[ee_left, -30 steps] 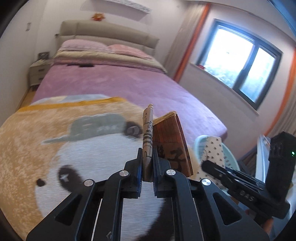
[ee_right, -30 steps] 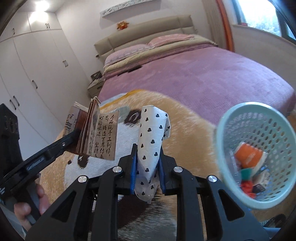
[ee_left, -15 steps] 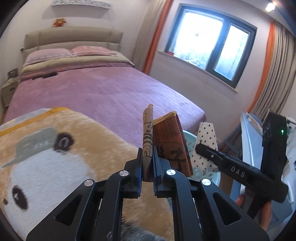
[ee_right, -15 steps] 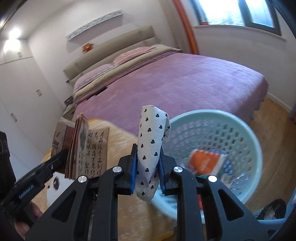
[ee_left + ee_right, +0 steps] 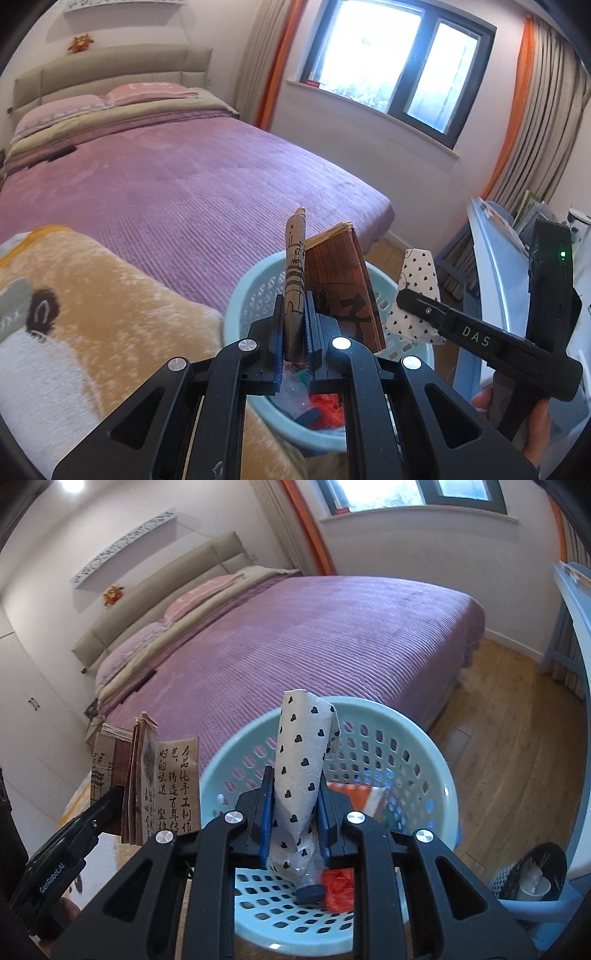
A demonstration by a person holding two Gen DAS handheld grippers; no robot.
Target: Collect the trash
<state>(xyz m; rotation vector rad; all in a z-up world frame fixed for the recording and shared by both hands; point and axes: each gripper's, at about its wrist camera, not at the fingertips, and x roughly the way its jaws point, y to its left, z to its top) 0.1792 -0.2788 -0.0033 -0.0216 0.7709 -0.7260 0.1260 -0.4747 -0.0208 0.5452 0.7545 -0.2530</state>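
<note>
My left gripper [image 5: 294,325] is shut on a brown paper package [image 5: 334,280] printed with black characters; it also shows at the left of the right wrist view [image 5: 162,779]. My right gripper [image 5: 293,808] is shut on a white wrapper with black hearts [image 5: 303,760], held upright over the light blue perforated basket [image 5: 436,760]. The wrapper also shows in the left wrist view [image 5: 417,280]. The basket [image 5: 240,295] sits just beyond and below both grippers and holds orange, red and dark blue trash [image 5: 336,886].
A purple bed [image 5: 192,184] fills the left and middle. A panda blanket [image 5: 92,314] lies at its foot, left of the basket. Wooden floor [image 5: 517,738], a blue table [image 5: 495,266] and a black bin [image 5: 532,878] are to the right. A window is behind.
Both grippers have swung right from over the panda blanket to the basket, each keeping its item. The basket now sits directly under the right gripper.
</note>
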